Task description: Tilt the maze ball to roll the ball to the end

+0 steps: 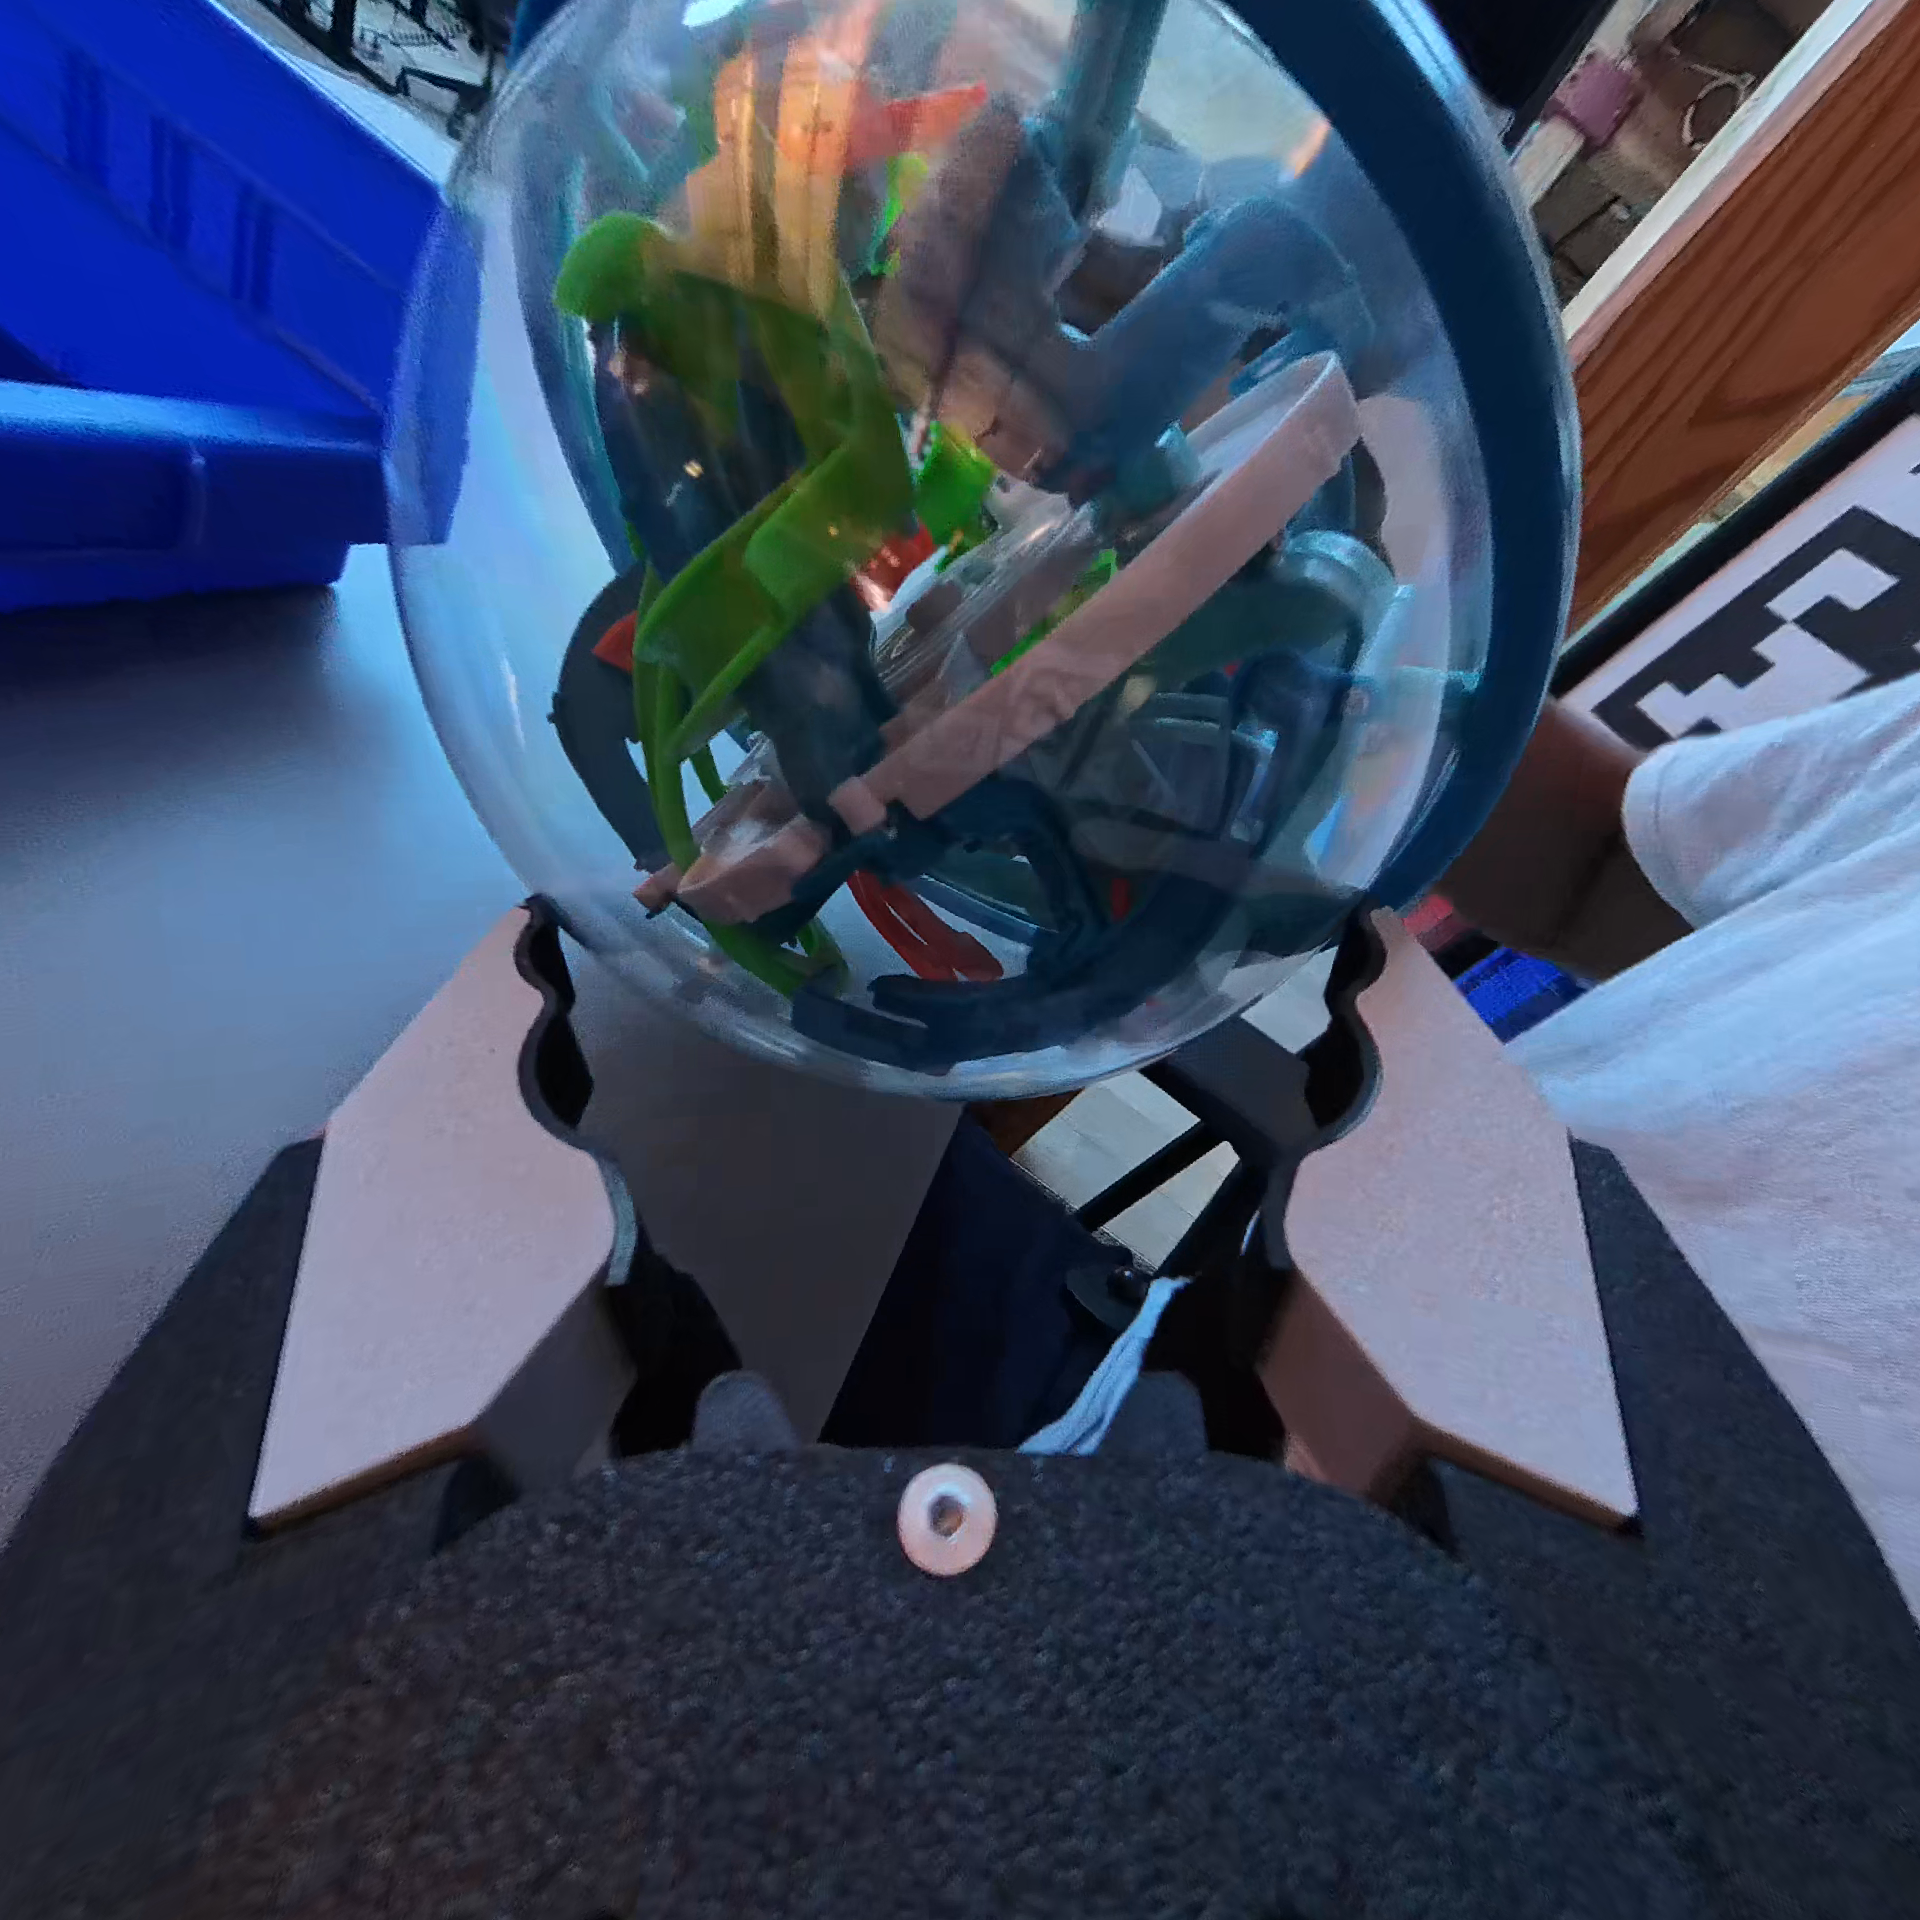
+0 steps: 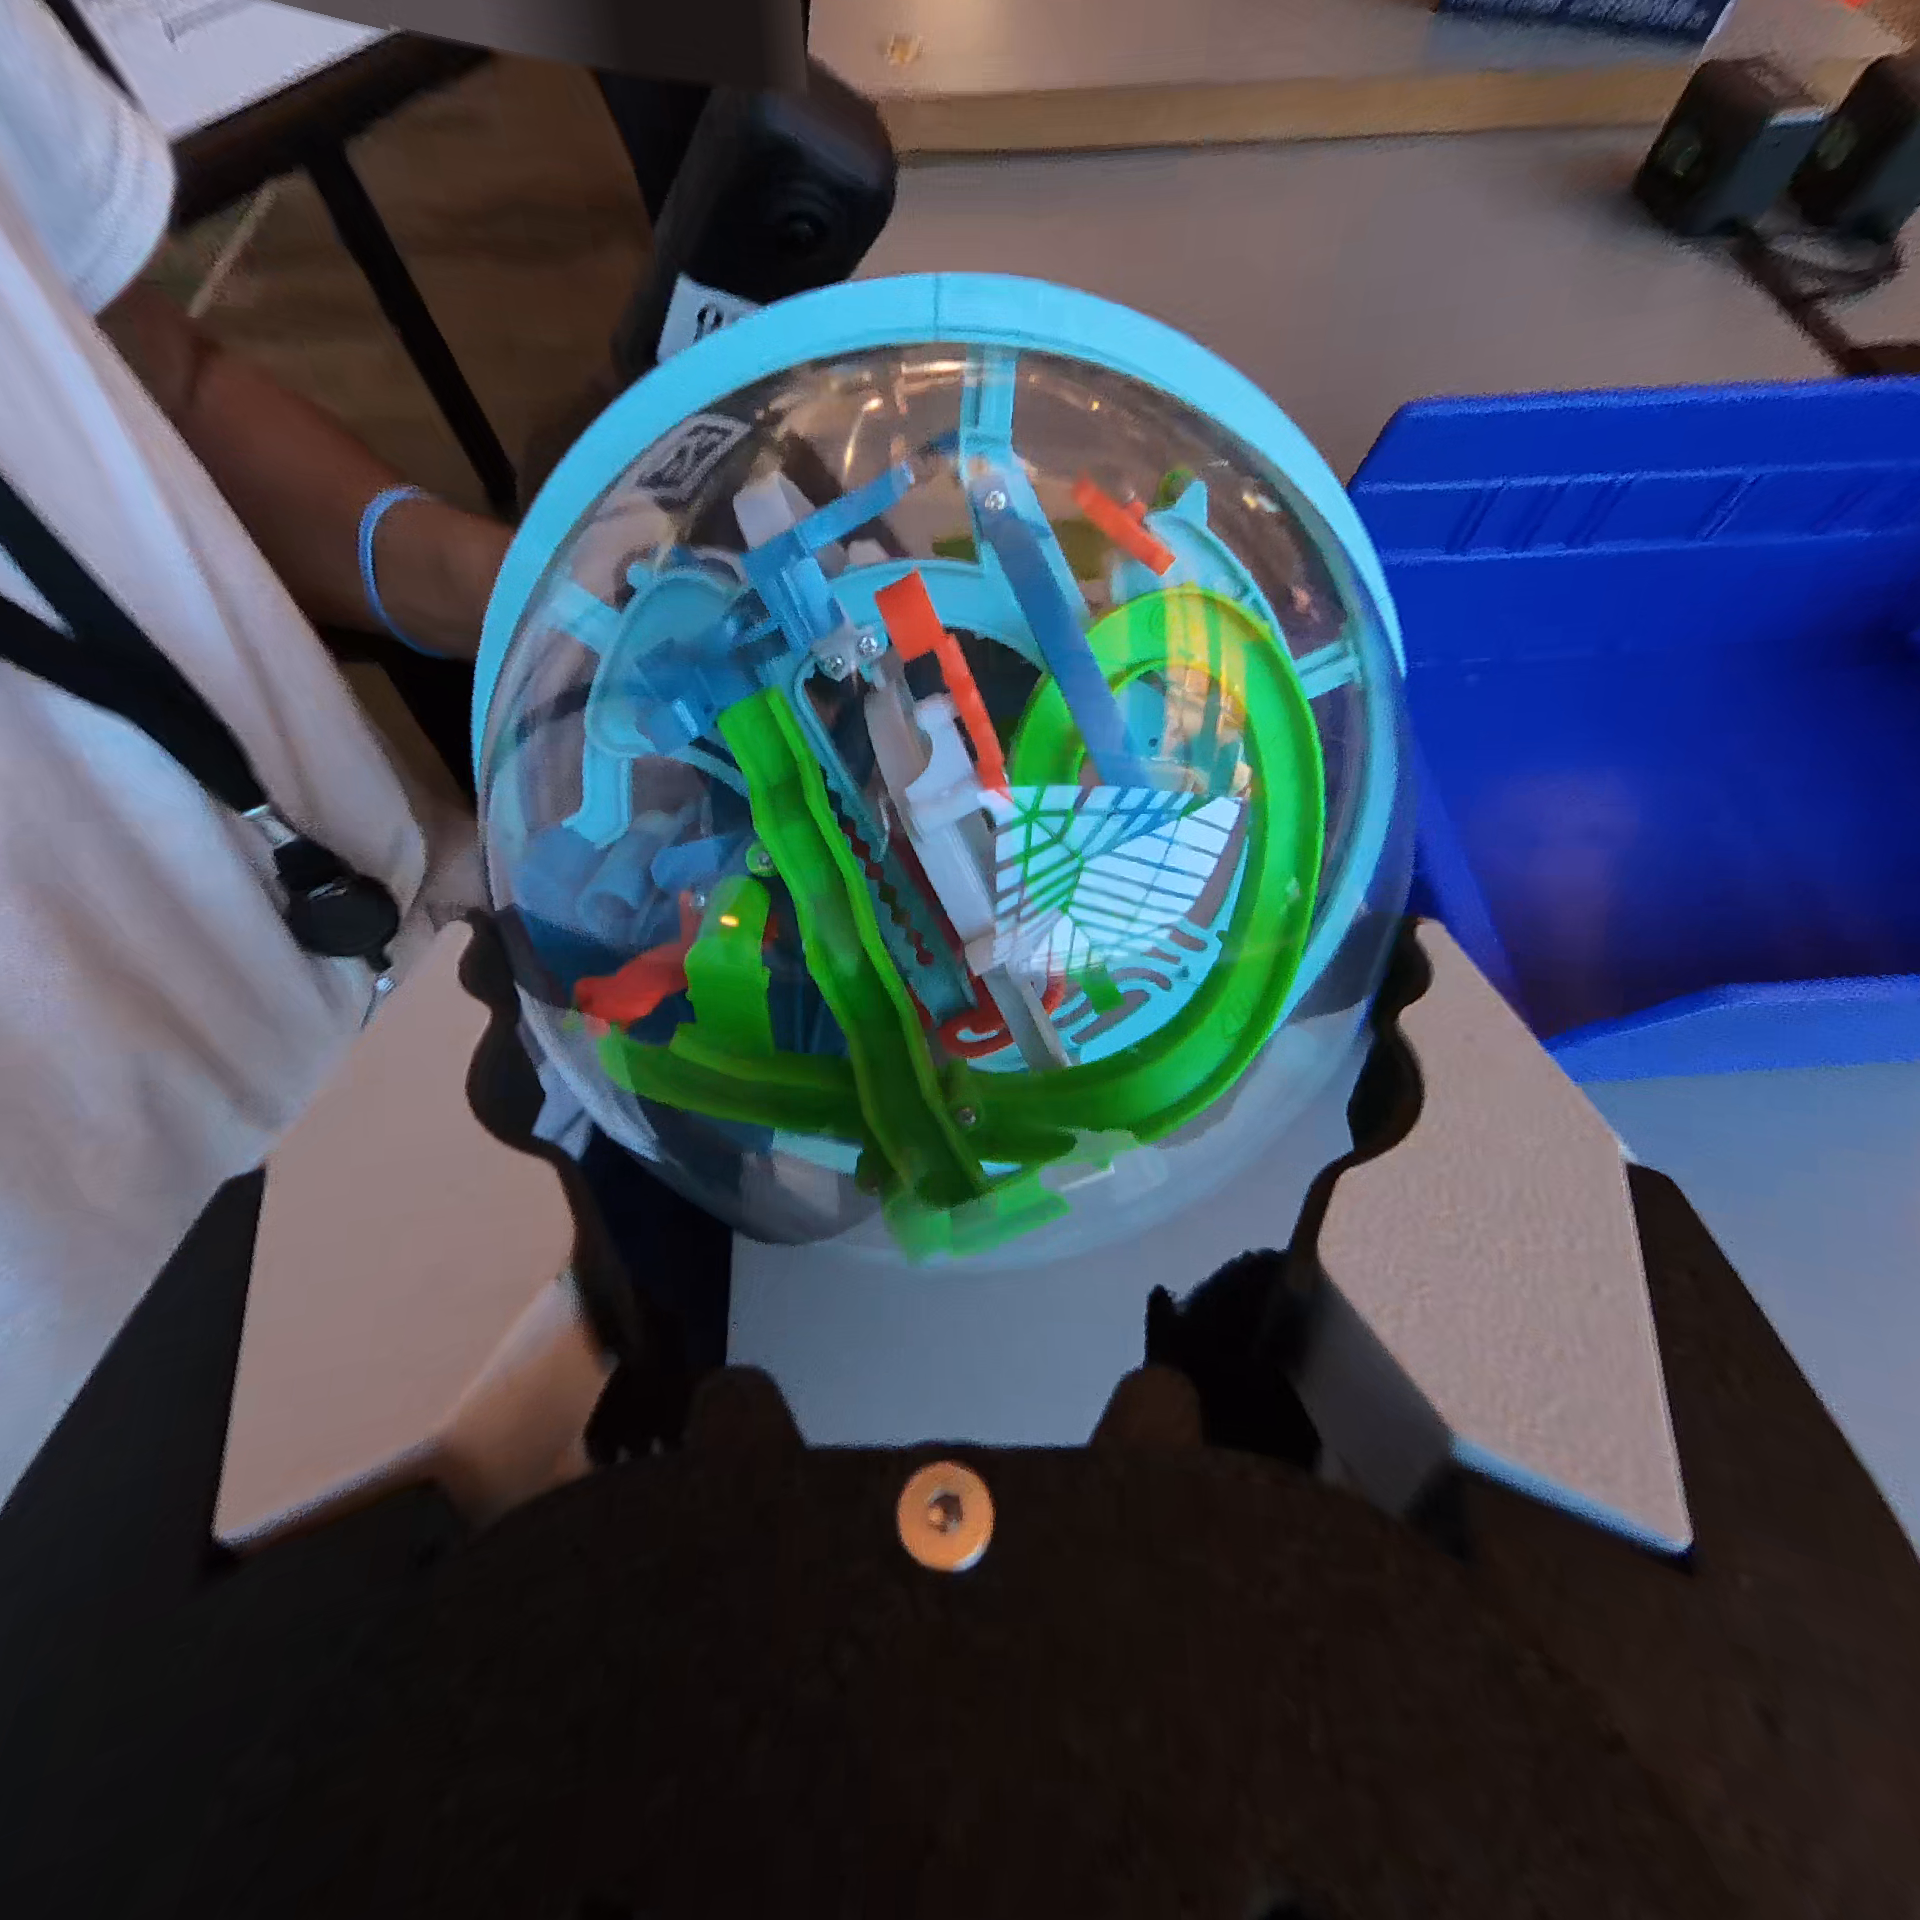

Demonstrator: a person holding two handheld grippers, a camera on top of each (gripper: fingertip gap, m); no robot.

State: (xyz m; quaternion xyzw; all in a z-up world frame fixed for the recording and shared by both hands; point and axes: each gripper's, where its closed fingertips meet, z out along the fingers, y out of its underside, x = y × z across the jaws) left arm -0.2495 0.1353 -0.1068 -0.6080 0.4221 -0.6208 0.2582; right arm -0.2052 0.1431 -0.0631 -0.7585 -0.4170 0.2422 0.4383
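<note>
The maze ball (image 1: 987,520) is a clear sphere with a light-blue ring and green, blue, orange and white tracks inside. It is held in the air between both grippers. My left gripper (image 1: 951,925) has its fingertips (image 1: 540,935) pressed on the sphere's lower sides. My right gripper (image 2: 940,935) clamps the maze ball (image 2: 935,727) the same way from the opposite side, one fingertip (image 2: 1387,966) on each side. Both views are blurred. I cannot make out the small ball inside. A black camera housing (image 2: 790,197) shows behind the sphere.
A blue plastic bin (image 1: 187,312) stands on the grey table (image 1: 156,883), just left of the sphere; in the right wrist view it (image 2: 1662,675) is at the right. A person in a white shirt (image 2: 104,831) stands close. A wooden board (image 1: 1714,312) lies at the right.
</note>
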